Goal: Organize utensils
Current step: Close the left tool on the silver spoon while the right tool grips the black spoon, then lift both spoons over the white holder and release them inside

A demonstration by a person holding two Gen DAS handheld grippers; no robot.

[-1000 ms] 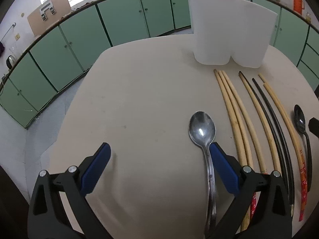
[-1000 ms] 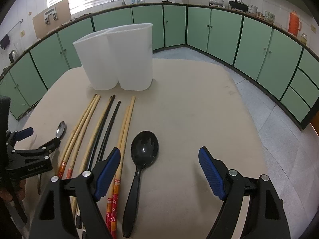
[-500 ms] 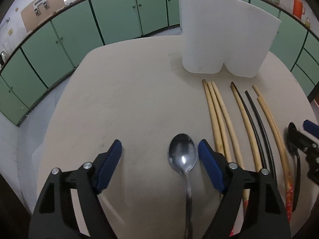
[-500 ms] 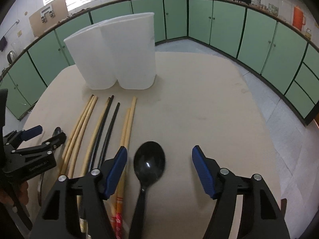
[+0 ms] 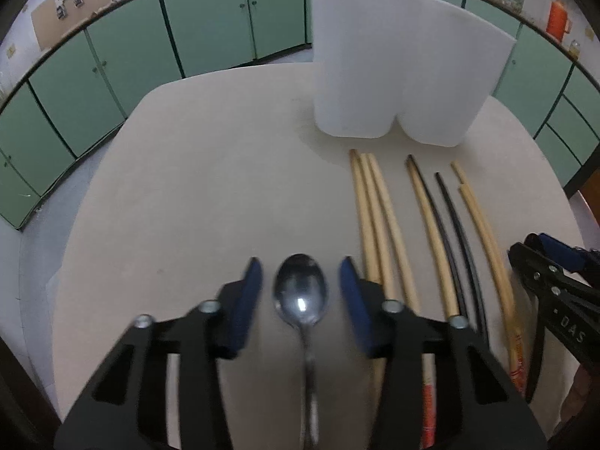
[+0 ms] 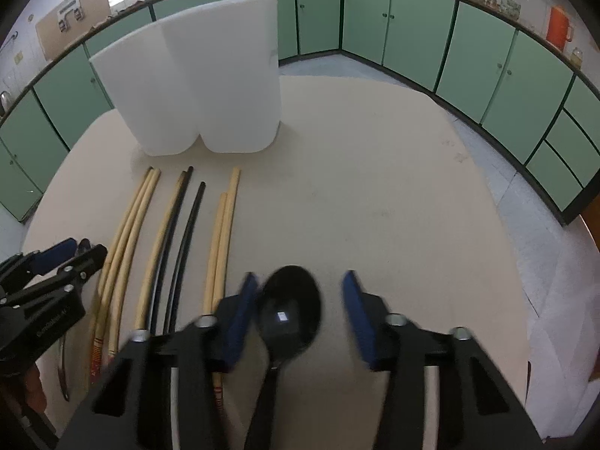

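Over the last second both grippers had drawn their blue pads in from a wide spread and shifted sideways until each straddled a spoon. The left gripper [image 5: 300,288] now had the bowl of the metal spoon [image 5: 301,292] lying between its pads, centred, with a gap on each side; its jaws were apart and clamped on nothing. The spoon lay flat on the beige table [image 5: 210,195], its handle running back under the gripper.

The right gripper [image 6: 300,307] stood likewise apart around the black plastic spoon [image 6: 290,315]. That bowl sat off-centre, up against or just beside the left pad, well apart from the right one; motion blur hid whether it touched.

Between the two spoons lay the chopsticks [image 5: 378,217], wooden and black, roughly parallel, tips pointing toward the white two-compartment utensil holder [image 5: 401,71], which stood upright at the table's far side. Green cabinets [image 6: 412,26] ringed the room behind.
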